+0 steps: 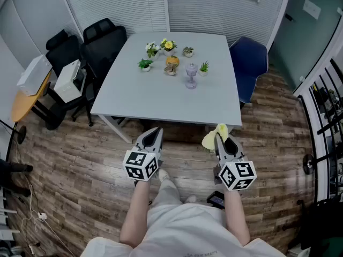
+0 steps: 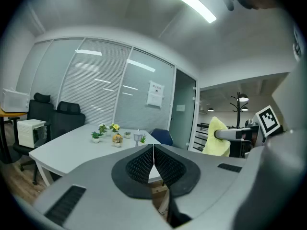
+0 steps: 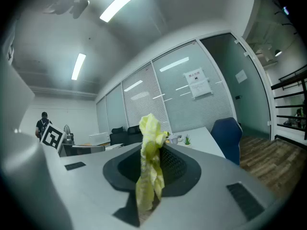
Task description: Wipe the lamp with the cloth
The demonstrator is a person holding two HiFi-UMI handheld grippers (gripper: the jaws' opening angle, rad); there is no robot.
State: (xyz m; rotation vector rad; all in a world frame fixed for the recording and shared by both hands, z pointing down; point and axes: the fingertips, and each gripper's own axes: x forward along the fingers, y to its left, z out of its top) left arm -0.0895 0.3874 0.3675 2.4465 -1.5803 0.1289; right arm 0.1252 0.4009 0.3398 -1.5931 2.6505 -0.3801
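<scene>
While the person stands short of the table, both tools sit low in the head view: the left gripper is clenched on nothing, and the right gripper pinches the yellow cloth. Farther up, in the upper middle of the frame, the small purple lamp stands on the table among potted plants, well apart from the cloth. Wiping looks not yet begun; approach and strokes remain.
</scene>
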